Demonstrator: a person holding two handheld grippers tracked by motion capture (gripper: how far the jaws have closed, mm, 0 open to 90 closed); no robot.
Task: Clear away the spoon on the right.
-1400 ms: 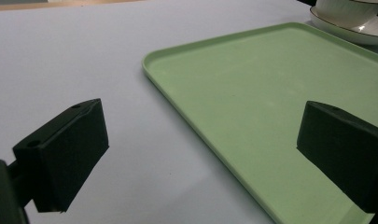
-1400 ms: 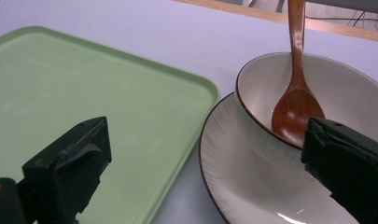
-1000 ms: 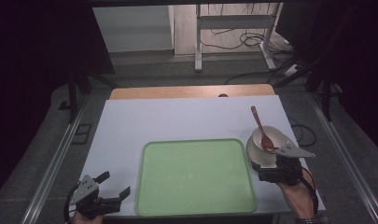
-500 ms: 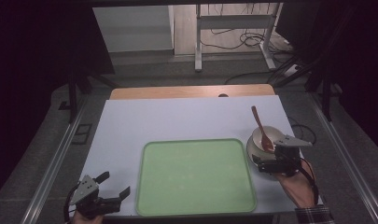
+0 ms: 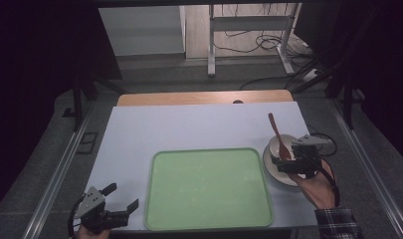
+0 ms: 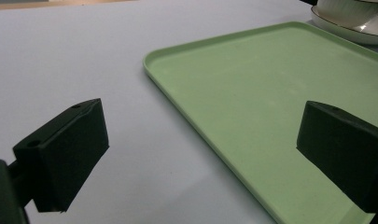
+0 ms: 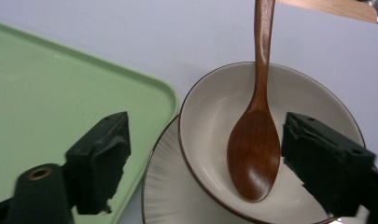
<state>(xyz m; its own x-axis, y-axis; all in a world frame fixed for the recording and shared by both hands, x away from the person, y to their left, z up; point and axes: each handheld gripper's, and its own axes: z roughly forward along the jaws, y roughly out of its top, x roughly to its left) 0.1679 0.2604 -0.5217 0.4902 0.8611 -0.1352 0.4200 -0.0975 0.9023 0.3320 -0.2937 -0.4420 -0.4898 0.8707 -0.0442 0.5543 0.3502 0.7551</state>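
**Right tool over the bowl, left tool idle at the desk's corner**

In the high view, the right tool [image 5: 283, 163] sat at the right of the frame, over the near edge of a cream bowl [image 5: 279, 145] that rested on a plate [image 5: 271, 169]. The hand [image 5: 318, 186] holding it came in from the lower right, with a checked sleeve at the bottom edge. A brown wooden spoon [image 5: 277, 137] lay in the bowl, its handle slanting toward the upper left, past the rim.

In the right gripper view the jaws were released and stood apart, one at the lower left above the plate [image 7: 163, 196] and the corner of the green tray [image 7: 60, 93], the other at the lower right above the far side of the bowl [image 7: 210, 107]. They had just been closing a little. The spoon's [image 7: 254, 149] head lay between them in the lower middle of the frame, and the pads did not press on it or on the bowl.

The tray [image 5: 209, 186] filled the lower middle of the high view, just beside the plate, on the white desk [image 5: 189, 124].

The left tool [image 5: 123, 198] was at the lower left of that view, at the desk's near corner, well apart from the bowl. In the left gripper view its jaws stood wide and released with nothing between them; the tray [image 6: 270, 93] ran across the right of the frame, and the bowl [image 6: 345, 7] and plate [image 6: 345, 30] sat at the upper right corner.
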